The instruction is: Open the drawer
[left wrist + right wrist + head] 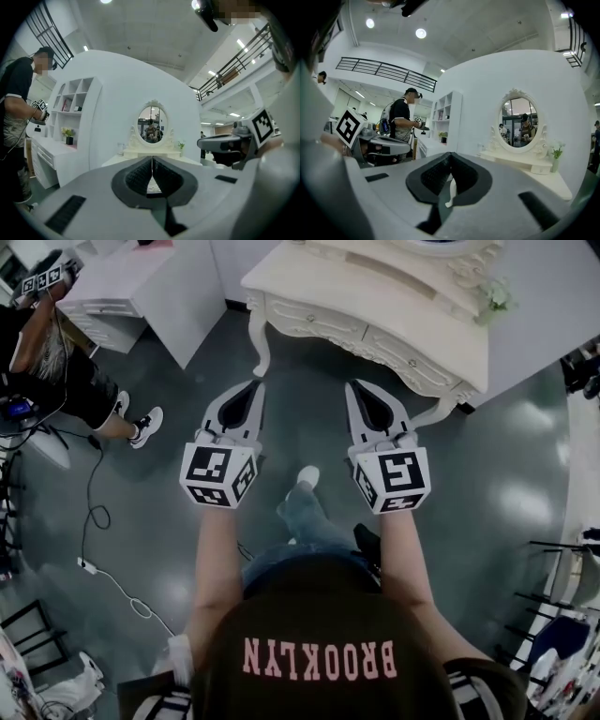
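A cream carved dressing table (pixel 375 292) stands ahead, with its drawer fronts (pixel 398 354) under the top, all closed. Its oval mirror (pixel 152 123) (pixel 520 123) shows in both gripper views. My left gripper (pixel 258 383) (pixel 152 158) and right gripper (pixel 352 383) (pixel 450 155) are held side by side, level, pointing at the table and still short of it. Both are shut, with nothing between the pads. Each gripper also shows in the other's view: the right gripper (pixel 229 143) and the left gripper (pixel 379 140).
Another person (pixel 56 362) with a gripper stands at the left by a white desk (pixel 141 287) and shelf unit (pixel 70 98). A cable (pixel 94 512) trails on the dark floor at the left. Black racks (pixel 562 587) stand at the right.
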The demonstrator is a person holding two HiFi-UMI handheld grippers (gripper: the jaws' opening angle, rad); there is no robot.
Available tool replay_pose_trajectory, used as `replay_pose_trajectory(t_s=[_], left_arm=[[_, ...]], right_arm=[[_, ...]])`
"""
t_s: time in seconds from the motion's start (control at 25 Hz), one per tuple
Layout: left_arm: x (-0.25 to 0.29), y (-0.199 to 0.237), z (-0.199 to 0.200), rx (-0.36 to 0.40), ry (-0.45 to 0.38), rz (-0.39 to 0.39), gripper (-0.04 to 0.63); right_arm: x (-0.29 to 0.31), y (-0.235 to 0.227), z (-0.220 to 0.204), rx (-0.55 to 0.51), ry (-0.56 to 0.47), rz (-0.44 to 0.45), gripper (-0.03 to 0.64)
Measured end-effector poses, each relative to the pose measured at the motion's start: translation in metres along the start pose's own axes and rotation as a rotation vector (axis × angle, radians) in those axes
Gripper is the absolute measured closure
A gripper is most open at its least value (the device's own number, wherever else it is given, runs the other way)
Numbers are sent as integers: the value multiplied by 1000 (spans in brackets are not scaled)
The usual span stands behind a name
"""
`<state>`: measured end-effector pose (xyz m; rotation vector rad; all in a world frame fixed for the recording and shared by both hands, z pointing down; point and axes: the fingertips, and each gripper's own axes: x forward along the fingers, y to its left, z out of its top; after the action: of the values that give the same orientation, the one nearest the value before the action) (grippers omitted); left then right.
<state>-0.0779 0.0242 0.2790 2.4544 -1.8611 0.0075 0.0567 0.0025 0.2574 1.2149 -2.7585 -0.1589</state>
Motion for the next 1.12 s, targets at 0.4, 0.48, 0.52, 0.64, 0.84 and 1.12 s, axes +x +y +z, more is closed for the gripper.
replay_pose_trajectory(t_s=[0.4,0.48,0.52,0.64,0.84,1.12], left_arm=[[110,51,-18,-5,118,13,591],[132,60,-26,-16,142,10,591],[142,65,-31,-10,157,17,591],[173,80,-43,15,196,40,591],[213,99,-56,85,228,60,591],[243,116,-77,72,270,70,591]], right_arm=[[104,-67,-30,145,66,-6,620],[123,-77,-39,178,80,-1,621],[132,-82,-43,194,86,3,621],[159,-98,-58,222,117,3,621],[197,-115,-81,227,164,20,621],[235,-123,-113,261,225,9,621]])
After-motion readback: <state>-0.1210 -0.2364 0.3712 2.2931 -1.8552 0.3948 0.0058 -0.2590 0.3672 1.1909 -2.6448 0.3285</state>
